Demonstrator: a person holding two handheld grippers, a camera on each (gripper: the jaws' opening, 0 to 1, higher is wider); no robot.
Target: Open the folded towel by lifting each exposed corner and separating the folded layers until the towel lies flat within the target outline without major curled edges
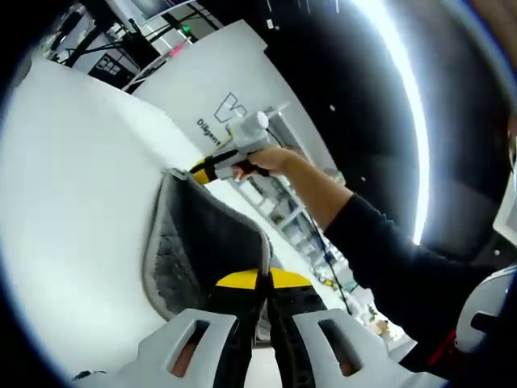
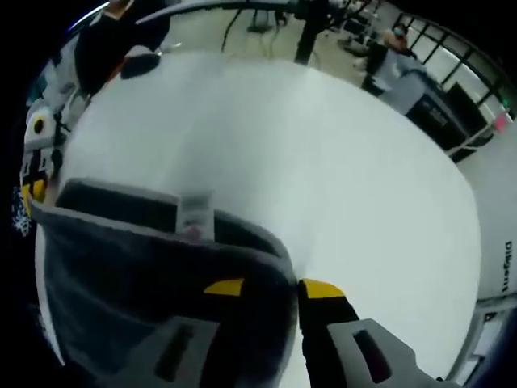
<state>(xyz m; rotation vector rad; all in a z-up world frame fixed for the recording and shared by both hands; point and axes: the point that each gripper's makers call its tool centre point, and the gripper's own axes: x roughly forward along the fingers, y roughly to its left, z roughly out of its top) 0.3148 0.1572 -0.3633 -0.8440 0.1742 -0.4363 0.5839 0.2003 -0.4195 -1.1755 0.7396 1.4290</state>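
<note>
A dark grey towel (image 1: 202,234) hangs lifted above the white table (image 1: 73,202), stretched between both grippers. My left gripper (image 1: 262,279) is shut on its near top edge, yellow tips pressed together. At the towel's far corner, a hand holds my right gripper (image 1: 198,172), closed on that corner. In the right gripper view, the towel (image 2: 145,267) drapes leftward from my right gripper (image 2: 275,288), which pinches its corner. A white label (image 2: 195,217) shows on the upper hem. The left gripper (image 2: 34,190) holds the far end at the left edge.
The table (image 2: 323,145) spreads wide and white beneath the towel. A white board with a logo (image 1: 226,105) stands past the table's edge. The person's dark sleeve (image 1: 380,242) reaches in from the right. A seated person (image 2: 388,44) and stands are in the background.
</note>
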